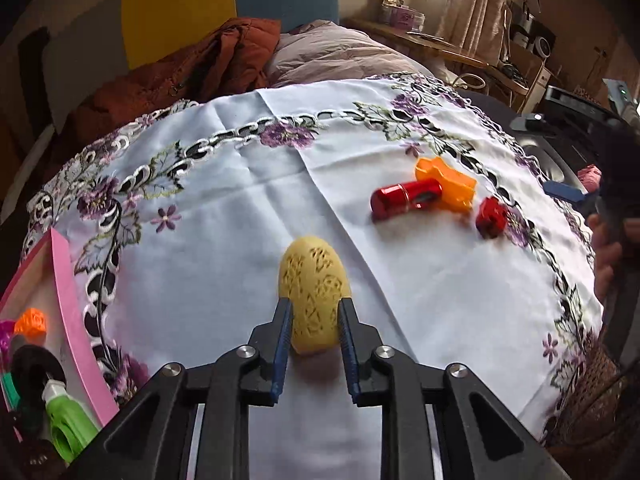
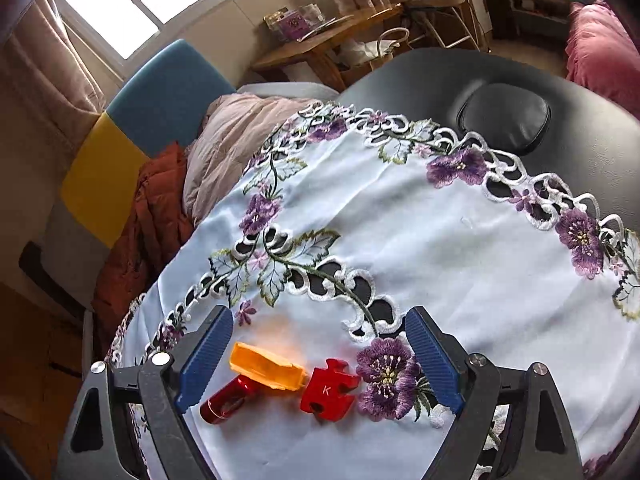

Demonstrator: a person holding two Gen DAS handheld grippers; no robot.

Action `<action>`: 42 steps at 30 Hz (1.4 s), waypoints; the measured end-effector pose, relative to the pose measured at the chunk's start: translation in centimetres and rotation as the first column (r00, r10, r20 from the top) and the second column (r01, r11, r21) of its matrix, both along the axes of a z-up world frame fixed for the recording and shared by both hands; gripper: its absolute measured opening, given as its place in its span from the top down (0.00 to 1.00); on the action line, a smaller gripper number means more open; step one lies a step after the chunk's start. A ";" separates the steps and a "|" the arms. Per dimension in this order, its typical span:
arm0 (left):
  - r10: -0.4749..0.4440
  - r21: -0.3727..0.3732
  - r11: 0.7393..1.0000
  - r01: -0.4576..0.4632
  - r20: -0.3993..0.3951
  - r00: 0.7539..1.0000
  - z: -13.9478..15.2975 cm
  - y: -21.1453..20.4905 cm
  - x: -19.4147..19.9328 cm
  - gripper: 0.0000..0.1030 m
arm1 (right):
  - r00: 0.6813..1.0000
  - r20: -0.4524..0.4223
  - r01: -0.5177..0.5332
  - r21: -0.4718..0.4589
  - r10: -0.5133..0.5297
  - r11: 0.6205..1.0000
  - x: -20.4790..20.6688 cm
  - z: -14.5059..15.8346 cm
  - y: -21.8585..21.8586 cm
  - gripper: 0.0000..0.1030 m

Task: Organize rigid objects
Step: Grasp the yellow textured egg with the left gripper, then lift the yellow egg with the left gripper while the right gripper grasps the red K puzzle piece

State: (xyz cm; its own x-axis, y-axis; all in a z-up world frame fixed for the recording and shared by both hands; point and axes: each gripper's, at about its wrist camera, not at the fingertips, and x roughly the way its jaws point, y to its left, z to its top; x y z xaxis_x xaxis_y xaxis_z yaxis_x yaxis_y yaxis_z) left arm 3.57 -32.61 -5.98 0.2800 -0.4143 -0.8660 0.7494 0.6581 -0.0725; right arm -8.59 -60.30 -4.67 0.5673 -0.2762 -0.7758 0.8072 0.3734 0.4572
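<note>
Left wrist view: left gripper (image 1: pixel 314 314) clamped on the yellow carved egg (image 1: pixel 314 300), blue pads pressing both its sides; egg sits on the white embroidered cloth (image 1: pixel 240 220). Bare cloth all around the egg. Pink tray (image 1: pixel 70 300) at the cloth's left edge, already holding small coloured items. Red cylinder (image 1: pixel 406 198), orange piece (image 1: pixel 448 182) and red puzzle piece (image 1: pixel 492 216) clustered far right, well apart from the egg. A hand (image 1: pixel 608 248) at the right border. Beyond the cloth: bedding and a yellow-and-blue headboard.

Right wrist view: right gripper (image 2: pixel 320 356) spread wide, holding nothing, over the same three: red cylinder (image 2: pixel 226 400) touching orange piece (image 2: pixel 268 366), red puzzle piece (image 2: pixel 330 390) just beside. Open cloth ahead, black padded surface (image 2: pixel 440 80) past its edge.
</note>
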 end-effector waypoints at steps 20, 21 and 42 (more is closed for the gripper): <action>-0.008 0.023 1.000 0.009 -0.048 0.999 0.5 -1.7 1.7 0.41 | 0.999 -0.026 -0.034 -0.004 0.034 0.999 0.6 -0.1 0.8 0.14; -0.007 0.039 0.999 0.009 -0.051 0.999 0.0 -2.3 2.0 0.41 | 0.999 -0.028 -0.036 -0.002 0.036 0.999 0.6 -0.1 0.8 0.14; 0.027 -0.013 1.000 -0.027 -0.023 0.999 -2.2 4.2 -2.4 0.57 | 0.959 -0.194 -0.196 0.061 0.204 0.979 3.0 -3.0 1.9 0.36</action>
